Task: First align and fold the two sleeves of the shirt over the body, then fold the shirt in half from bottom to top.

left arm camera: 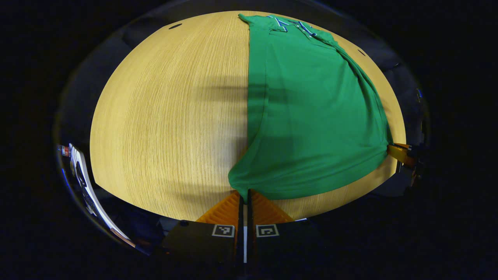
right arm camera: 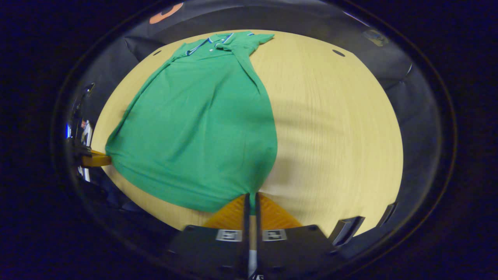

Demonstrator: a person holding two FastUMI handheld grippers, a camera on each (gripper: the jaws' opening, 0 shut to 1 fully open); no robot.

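Shirt: green polo, lying lengthwise on the tabletop; in the left gripper view it fills the right half of the frame, collar at upper centre, hem at lower centre.
Fold state: both long edges run straight from collar to hem and you can see no loose sleeve sticking out, so judge the sleeves already laid over the body. The bottom-to-top fold is what remains.
Hem: lifted a little at both corners and pulled taut between them; it sags in a shallow curve along the lower centre of each view.
Handling: soft, light knit with no stiffness of its own. Expect it to drape and crease wherever you leave slack, and to drag on the wood if carried low.
Where to hold: the two hem corners, which you already have. Keep them level and evenly spread so the fold line lands square.
Left gripper: fingers closed on the hem corner at lower centre of its own view.
Right gripper: fingers pinched on the other hem corner at lower centre of its own view; it also shows at the right edge of the left gripper view.
Collar: upper left of centre in the right gripper view, lying flat; this is your target edge.
Tabletop: pale wood grain, bare beside the shirt.
Risk: uneven lift would skew the hem against the collar.
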